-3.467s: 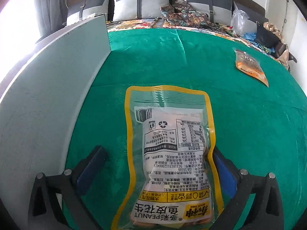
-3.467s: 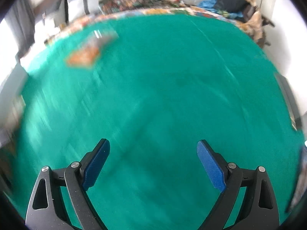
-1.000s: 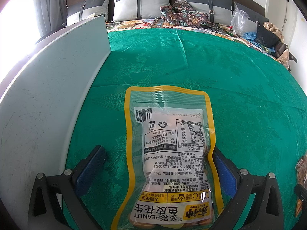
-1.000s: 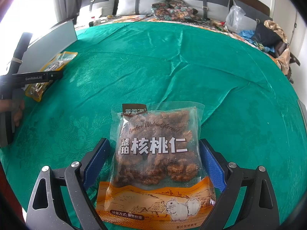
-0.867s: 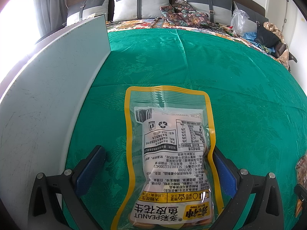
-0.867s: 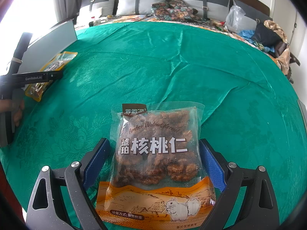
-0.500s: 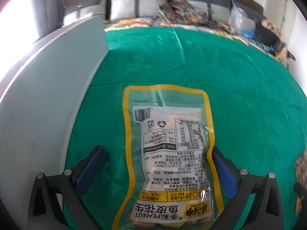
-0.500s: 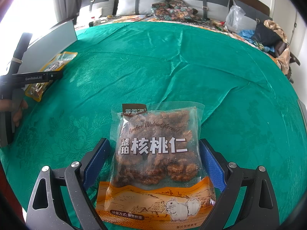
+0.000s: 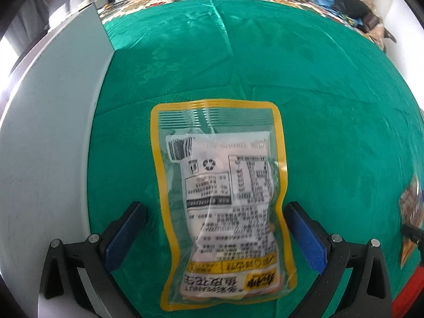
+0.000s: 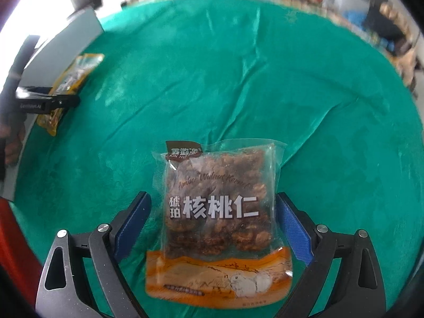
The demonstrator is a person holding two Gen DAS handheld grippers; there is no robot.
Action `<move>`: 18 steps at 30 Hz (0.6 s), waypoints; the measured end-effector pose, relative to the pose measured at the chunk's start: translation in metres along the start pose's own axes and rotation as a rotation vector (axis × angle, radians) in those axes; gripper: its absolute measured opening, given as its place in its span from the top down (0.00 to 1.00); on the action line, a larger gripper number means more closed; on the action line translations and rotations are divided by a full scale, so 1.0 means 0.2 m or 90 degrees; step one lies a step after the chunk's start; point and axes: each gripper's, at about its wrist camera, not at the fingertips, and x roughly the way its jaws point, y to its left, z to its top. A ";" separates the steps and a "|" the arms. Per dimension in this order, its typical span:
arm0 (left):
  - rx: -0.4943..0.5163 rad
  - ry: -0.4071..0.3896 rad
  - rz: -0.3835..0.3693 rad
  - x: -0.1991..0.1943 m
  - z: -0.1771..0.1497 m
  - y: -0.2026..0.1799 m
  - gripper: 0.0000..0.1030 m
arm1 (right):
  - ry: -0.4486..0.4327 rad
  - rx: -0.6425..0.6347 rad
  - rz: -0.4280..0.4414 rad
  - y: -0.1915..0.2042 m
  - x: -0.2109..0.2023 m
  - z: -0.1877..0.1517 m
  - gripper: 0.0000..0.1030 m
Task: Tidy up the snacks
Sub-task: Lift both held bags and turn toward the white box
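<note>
A wide green cloth (image 9: pixel 304 84) covers the whole work surface, creased in long folds, with a cluttered sofa and cushions blurred along its far edge. A tall pale grey board (image 9: pixel 50 137) stands on edge along the left side of the cloth, running from near to far. Beside it lies the peanut packet (image 9: pixel 222 201), clear plastic with a yellow border, its printed back facing up and its top end pointing away. The left gripper (image 9: pixel 214 228) has its jaws spread wide, one blue pad on each side of the packet's near half; the right pad sits close against the packet's edge, the left pad stands clear, with the board just to its left. Well to the right on the same cloth lies the walnut packet (image 10: pixel 220 212), clear at the far end with brown nuts showing and an orange band at the near end. The right gripper (image 10: pixel 213 220) also has its jaws apart, straddling this packet without squeezing it. In the right wrist view, a hand (image 10: pixel 12 143) at the far left edge holds the other tool. Both views are slightly blurred.
</note>
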 end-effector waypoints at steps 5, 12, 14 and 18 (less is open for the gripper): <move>0.006 -0.015 -0.004 -0.04 0.00 -0.04 0.36 | 0.096 0.023 -0.005 0.00 0.04 0.10 0.08; -0.031 -0.064 -0.067 -0.15 -0.17 -0.01 0.47 | 0.045 0.026 -0.013 -0.01 -0.05 0.01 0.30; -0.084 -0.088 -0.112 -0.21 -0.26 0.01 0.47 | -0.002 0.077 0.049 -0.06 -0.15 -0.02 0.51; -0.147 -0.114 -0.158 -0.28 -0.39 0.02 0.47 | -0.022 0.125 0.082 -0.12 -0.17 -0.10 0.80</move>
